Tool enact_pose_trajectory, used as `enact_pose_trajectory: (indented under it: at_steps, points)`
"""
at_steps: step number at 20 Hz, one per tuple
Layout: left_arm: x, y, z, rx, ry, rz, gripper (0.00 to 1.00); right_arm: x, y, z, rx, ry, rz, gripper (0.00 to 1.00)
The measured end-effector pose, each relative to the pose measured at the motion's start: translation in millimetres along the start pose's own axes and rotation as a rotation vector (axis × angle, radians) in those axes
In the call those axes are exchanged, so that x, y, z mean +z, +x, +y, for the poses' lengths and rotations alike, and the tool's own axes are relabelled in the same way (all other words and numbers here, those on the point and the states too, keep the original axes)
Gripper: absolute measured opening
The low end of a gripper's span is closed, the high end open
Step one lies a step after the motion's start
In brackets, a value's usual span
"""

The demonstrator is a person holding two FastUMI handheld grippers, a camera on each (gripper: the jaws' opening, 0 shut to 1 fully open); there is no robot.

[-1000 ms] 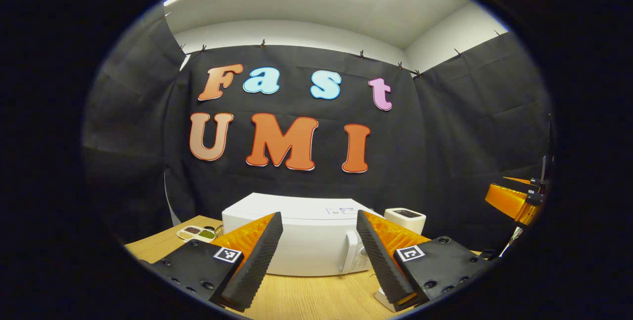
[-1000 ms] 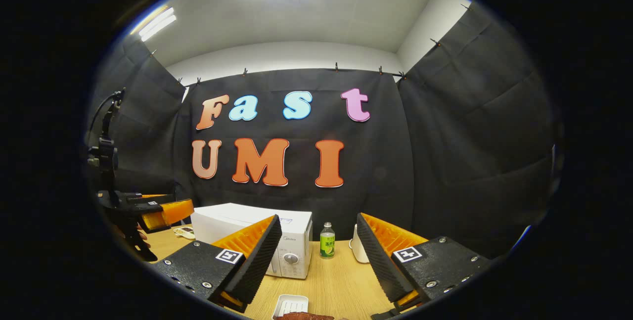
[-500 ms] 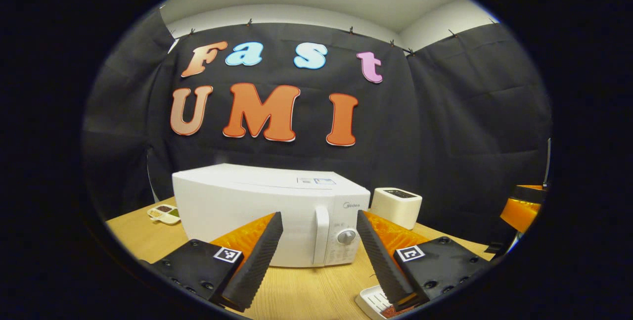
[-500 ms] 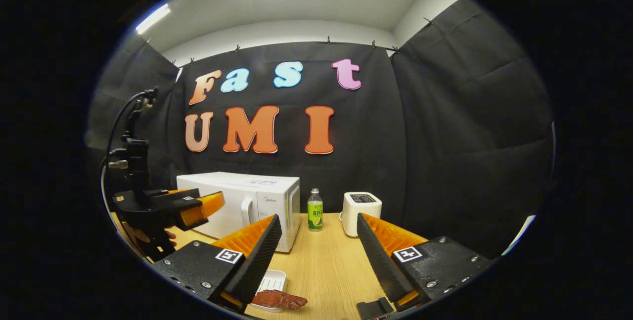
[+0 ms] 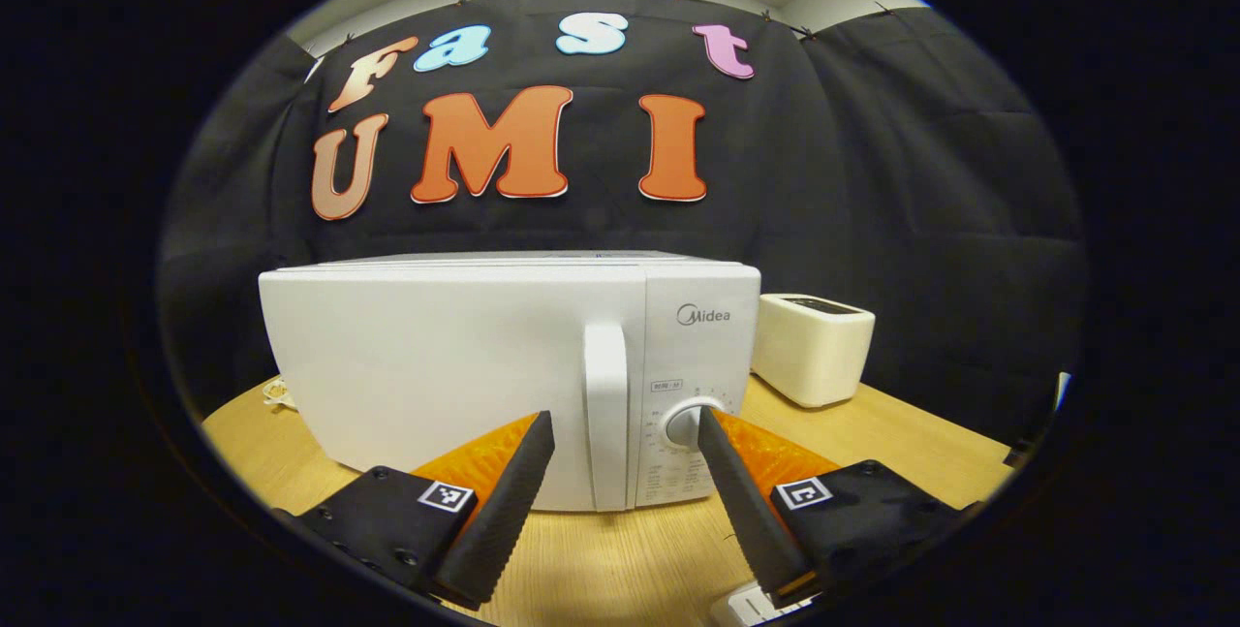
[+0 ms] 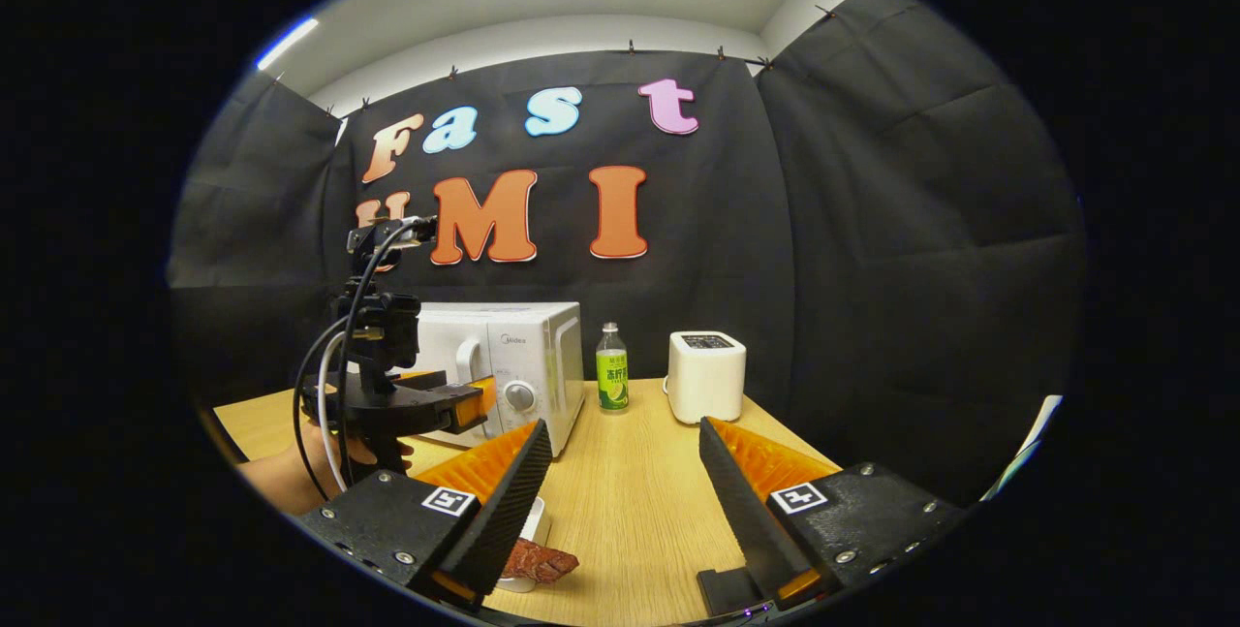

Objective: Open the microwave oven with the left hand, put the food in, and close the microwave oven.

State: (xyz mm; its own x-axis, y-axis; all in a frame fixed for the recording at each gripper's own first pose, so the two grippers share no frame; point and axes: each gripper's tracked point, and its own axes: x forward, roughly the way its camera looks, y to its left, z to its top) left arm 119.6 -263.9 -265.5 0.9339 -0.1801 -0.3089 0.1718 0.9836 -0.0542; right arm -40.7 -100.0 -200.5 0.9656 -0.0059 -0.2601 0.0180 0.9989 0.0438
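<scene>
The left claw (image 5: 620,486) is spread open, holding nothing, squared up to the front of the microwave (image 5: 465,365). The door is shut, and its upright handle (image 5: 607,414) sits right in the gap between the two fingers, though not touched by either. The dial (image 5: 683,425) peeks out just beside the right finger. A pale toaster (image 5: 812,348) stands on the worktop (image 5: 601,564) to the microwave's right.

Over to the right gripper view, which gives what the left one hides: the whole row at the back edge of the worktop (image 6: 630,501), microwave (image 6: 523,365), then a green-labelled bottle (image 6: 610,381), then the toaster (image 6: 706,375). It also catches the left claw (image 6: 465,404) from the side, in a hand (image 6: 291,477), hovering just in front of the microwave door. The right claw (image 6: 620,501) is open and empty too, low over the near edge. The food (image 6: 538,561), a reddish-brown piece, lies on a small white tray (image 6: 531,535) just beside the right claw's left finger, still outside the microwave.

Against half a second ago, the microwave looms far larger in the left gripper view, so that claw has closed in on the handle. The right claw has dipped a little, and the food sits in much the same spot.
</scene>
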Motion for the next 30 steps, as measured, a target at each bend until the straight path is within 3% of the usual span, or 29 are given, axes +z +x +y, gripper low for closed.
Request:
enact_pose_trajectory:
  at_steps: [1, 3, 4, 5, 6, 10, 12, 15, 16, 20, 30]
  points:
    - [-5.0, 5.1, 4.4, 0.022, 0.001, 0.008, 0.98, -2.8, 0.5, -3.4, -0.005, 0.004, 0.004, 0.95]
    - [-19.0, 15.7, 10.6, 0.053, -0.009, 0.033, 0.94, -6.9, 3.3, -9.2, -0.011, 0.014, 0.013, 0.95]
    - [-26.0, 20.1, 14.6, 0.072, -0.02, 0.048, 0.98, -8.1, 5.3, -11.3, -0.013, 0.022, 0.018, 0.95]
    - [-29.8, 25.0, 19.7, 0.089, -0.032, 0.054, 0.96, -9.9, 5.2, -12.9, -0.014, 0.029, 0.021, 0.95]
    - [-36.9, 29.0, 25.4, 0.106, -0.041, 0.067, 0.82, -11.0, 6.8, -14.2, -0.016, 0.035, 0.025, 0.95]
    - [-44.3, 27.0, 23.0, 0.094, -0.059, 0.078, 0.82, -15.7, 10.8, -17.4, -0.024, 0.033, 0.034, 0.95]
    - [-45.1, 29.5, 16.2, 0.066, -0.043, 0.082, 0.74, -17.9, 11.8, -14.0, -0.016, 0.037, 0.042, 0.95]
    - [-45.1, 33.2, 4.5, 0.034, 0.0, 0.08, 0.37, -18.9, 11.2, -10.2, -0.008, 0.035, 0.046, 0.95]
    - [-43.7, 29.5, 5.6, 0.027, -0.003, 0.081, 0.3, -18.6, 10.4, -9.5, -0.007, 0.031, 0.045, 0.95]
    - [-42.5, 32.1, 4.4, 0.019, -0.001, 0.074, 0.15, -18.5, 7.1, -7.1, -0.007, 0.025, 0.048, 0.95]
    - [-47.8, 13.7, 8.1, 0.044, -0.014, 0.096, 0.16, -20.5, 1.4, -11.3, -0.017, 0.017, 0.053, 0.95]
